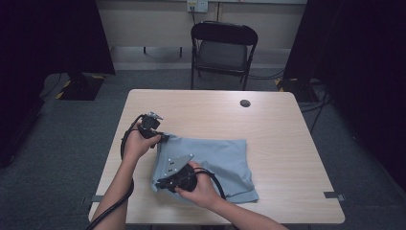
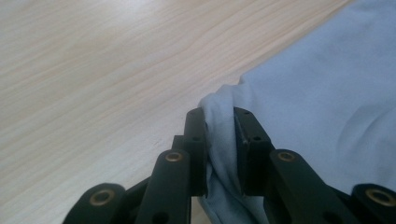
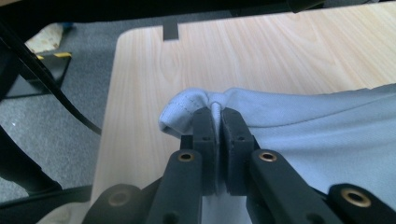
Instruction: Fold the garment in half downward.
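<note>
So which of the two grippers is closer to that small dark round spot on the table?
Left. The left gripper grips the blue cloth's far left corner, nearer the spot. The right gripper grips the cloth's near corner, farther away.

Left gripper (image 2: 219, 140) — two black jaws rising from the bottom edge, clamped on a bunched fold of light blue cloth (image 2: 327, 102). The cloth spreads to the right over the pale wooden table (image 2: 93, 70) — bare wood lies to the left and above.

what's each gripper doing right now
left gripper: closed on a fold of the blue cloth
right gripper: closed on the cloth's hemmed edge
</note>
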`<state>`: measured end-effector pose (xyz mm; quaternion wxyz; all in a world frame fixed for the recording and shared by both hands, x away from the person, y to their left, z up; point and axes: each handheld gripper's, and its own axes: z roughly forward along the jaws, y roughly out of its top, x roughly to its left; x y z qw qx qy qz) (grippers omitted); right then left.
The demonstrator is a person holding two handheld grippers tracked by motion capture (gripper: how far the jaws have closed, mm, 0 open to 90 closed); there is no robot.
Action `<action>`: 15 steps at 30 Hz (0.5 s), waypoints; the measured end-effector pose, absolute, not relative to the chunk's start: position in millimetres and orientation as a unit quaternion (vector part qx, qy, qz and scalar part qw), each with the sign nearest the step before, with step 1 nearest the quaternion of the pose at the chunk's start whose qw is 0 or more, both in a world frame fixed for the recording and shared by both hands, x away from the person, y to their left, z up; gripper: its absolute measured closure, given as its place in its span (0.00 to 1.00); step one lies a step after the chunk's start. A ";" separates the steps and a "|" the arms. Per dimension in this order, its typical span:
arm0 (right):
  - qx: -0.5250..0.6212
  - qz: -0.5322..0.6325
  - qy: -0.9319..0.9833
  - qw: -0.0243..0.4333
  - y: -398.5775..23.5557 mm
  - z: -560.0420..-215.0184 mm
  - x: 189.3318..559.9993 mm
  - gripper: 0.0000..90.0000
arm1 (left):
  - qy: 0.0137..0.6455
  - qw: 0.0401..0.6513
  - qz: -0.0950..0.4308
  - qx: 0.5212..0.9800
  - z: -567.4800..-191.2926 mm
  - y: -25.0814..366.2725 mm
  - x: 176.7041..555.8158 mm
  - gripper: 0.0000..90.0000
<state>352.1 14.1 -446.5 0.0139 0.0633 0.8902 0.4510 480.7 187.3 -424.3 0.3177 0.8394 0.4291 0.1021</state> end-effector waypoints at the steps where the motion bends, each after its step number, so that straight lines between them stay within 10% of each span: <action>1: 0.065 0.454 0.889 0.013 13.8 -444.7 352.0 0.96 | 0.430 0.316 0.104 0.839 -421.9 187.4 480.4 0.86; 15: 0.066 0.487 0.871 0.019 9.1 -414.4 350.1 0.96 | 0.428 0.296 0.129 0.844 -384.2 184.3 476.6 0.86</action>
